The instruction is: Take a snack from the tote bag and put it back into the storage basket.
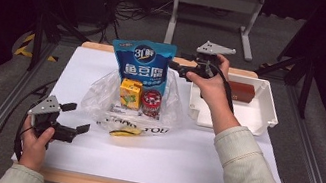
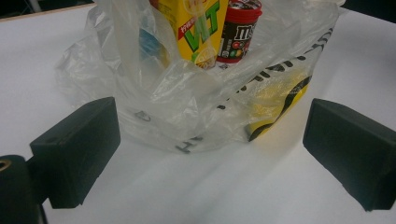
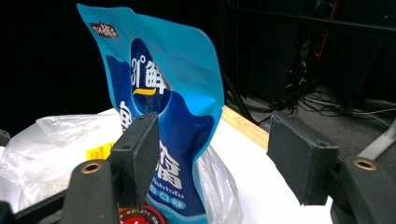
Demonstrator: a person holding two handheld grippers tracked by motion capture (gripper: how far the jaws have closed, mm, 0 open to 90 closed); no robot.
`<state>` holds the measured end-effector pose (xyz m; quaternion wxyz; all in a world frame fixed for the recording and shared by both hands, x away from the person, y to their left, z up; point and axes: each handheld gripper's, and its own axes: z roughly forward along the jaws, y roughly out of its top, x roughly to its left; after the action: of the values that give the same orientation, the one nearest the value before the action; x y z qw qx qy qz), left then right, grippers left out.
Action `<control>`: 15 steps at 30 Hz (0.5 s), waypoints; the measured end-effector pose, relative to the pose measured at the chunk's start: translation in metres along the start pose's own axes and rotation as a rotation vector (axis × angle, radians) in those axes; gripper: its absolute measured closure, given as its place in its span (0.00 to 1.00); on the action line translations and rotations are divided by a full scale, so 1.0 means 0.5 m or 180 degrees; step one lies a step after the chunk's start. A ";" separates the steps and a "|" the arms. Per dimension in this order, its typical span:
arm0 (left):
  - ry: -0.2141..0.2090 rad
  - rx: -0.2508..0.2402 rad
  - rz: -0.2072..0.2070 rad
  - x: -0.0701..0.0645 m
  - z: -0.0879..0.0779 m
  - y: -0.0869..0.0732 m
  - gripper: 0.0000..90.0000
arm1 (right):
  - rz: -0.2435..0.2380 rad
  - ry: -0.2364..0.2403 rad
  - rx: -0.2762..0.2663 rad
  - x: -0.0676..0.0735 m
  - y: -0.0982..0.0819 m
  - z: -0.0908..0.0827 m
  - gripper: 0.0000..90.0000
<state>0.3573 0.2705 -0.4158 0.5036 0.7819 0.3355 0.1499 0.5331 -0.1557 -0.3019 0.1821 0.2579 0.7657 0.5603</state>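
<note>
Right jaws: apart; in the right gripper view the edge of the blue pouch (image 3: 159, 93) stands between them, near the left pad, contact not clear; nothing is clamped.
Right gripper (image 1: 178, 68): upper centre of the high view, held level, pointing left at the pouch's right edge; grey plate on top.
Right hand (image 1: 213, 85): wrapped round the gripper body, sleeve running to the lower right of the frame.
Left jaws: wide apart, empty; in the left gripper view they frame the near side of the plastic bag (image 2: 187, 102) without touching it.
Left gripper (image 1: 76, 118): lower left of the high view, pointing right toward the bag.
Left hand (image 1: 36, 137): below the gripper, at the tabletop's near edge.
Blue pouch: upright at the back of the bag, centre of the high view.
Bag contents: yellow drink carton (image 1: 130, 93) and red candy tub (image 1: 151, 102) side by side in front of the pouch.
White tray (image 1: 262, 120): right of centre, holding a brown block (image 1: 242, 91) at its far end.
Tabletop (image 1: 149, 155): white sheet.
</note>
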 end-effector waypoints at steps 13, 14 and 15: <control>0.0005 0.0005 0.0001 0.002 -0.002 0.000 0.05 | -0.0049 0.0081 0.0016 0.006 -0.007 0.048 0.40; 0.0003 0.0005 0.0002 0.002 -0.002 0.000 0.05 | -0.0069 0.0077 0.0039 0.006 -0.008 0.052 0.40; 0.0000 -0.0003 0.0003 0.002 -0.001 0.000 0.05 | -0.0080 0.0078 0.0052 0.007 -0.009 0.057 0.40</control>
<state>0.3575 0.2715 -0.4158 0.5039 0.7818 0.3351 0.1503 0.5457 -0.1327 -0.3148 0.1777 0.2429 0.7756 0.5549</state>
